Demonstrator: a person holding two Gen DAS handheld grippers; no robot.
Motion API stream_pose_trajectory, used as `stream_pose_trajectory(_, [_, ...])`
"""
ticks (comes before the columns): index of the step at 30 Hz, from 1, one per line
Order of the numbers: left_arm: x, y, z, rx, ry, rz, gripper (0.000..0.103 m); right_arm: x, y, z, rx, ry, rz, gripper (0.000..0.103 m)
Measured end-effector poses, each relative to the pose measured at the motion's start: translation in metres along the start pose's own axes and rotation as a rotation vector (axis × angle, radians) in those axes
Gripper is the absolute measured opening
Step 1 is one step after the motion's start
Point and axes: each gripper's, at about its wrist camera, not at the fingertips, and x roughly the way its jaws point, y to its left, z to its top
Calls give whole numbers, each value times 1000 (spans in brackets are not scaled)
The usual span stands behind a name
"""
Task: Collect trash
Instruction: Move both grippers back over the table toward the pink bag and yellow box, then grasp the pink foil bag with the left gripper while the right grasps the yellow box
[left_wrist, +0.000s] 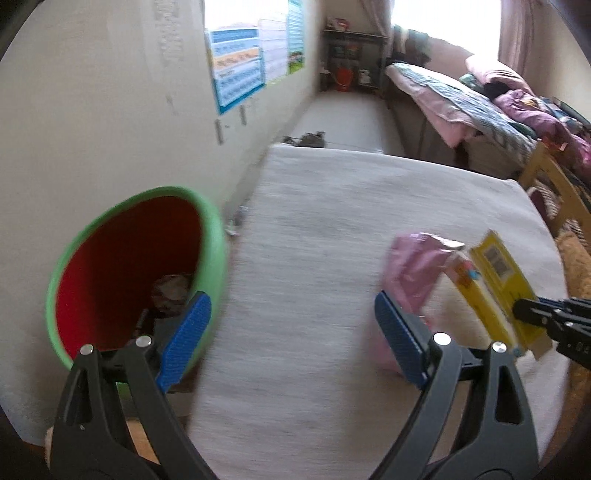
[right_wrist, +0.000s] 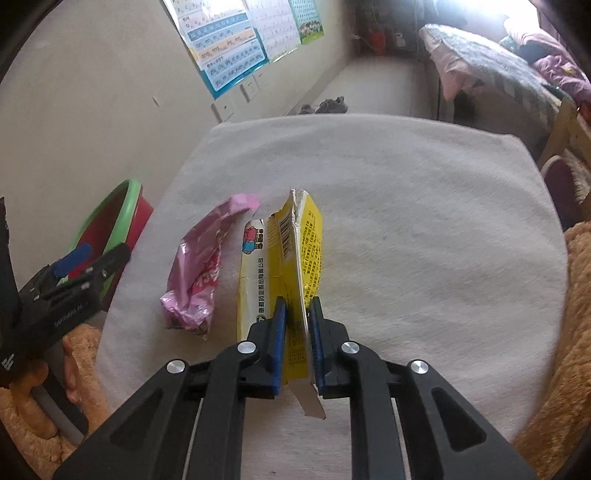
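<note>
R gripper (right_wrist: 297, 325) fingers clamped on yellow carton (right_wrist: 291, 251); pink wrapper (right_wrist: 199, 273) just beside on desk (right_wrist: 424, 229). L gripper (left_wrist: 291, 336) fingers wide, empty, near green-rimmed bin (left_wrist: 129, 273).

a pale cloth-covered table (right_wrist: 406, 206) fills the middle of both views, with a tan fuzzy rug (right_wrist: 565, 332) showing past its right edge. colourful posters (right_wrist: 221, 48) hang on the cream wall (left_wrist: 92, 110) above white wall sockets (right_wrist: 251, 88). a bed (left_wrist: 461, 99) piled with pink and purple bedding stands at the right, a dark shelf unit (left_wrist: 351, 59) at the far end of the room, and a pair of dark shoes (right_wrist: 327, 105) lies on the floor beyond the table.
</note>
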Motion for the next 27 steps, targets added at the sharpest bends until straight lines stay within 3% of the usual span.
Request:
stream_pose_trajectory(5, [13,-24,10,-53,59,-116,88,3,-2,1,9,-6,-2,15])
stream_pose_trajectory(7, [20,-33,14,-73,87,-152,88,0,-4,1,6,-15,-14,21])
stream_pose_trajectory(8, [23,-38,15,-80,104,-165,88,-2,-5,2,7,-21,-19,32])
stream_pose_trajectory(9, [27,-41,16,-83,120,-170,88,-2,-5,2,8,-31,-29,38])
stream_pose_trajectory(17, [55,-49,10,-141,249,-164,86,-4,-12,2,16,-52,-44,45])
stream_pose_trajectory(24, [61,-43,2,-153,287,-148,59,-3,-13,2,20,-48,-42,50])
stream_pose_trajectory(27, [57,-37,-3,-168,281,-141,57,-1,-14,1,24,-41,-38,50])
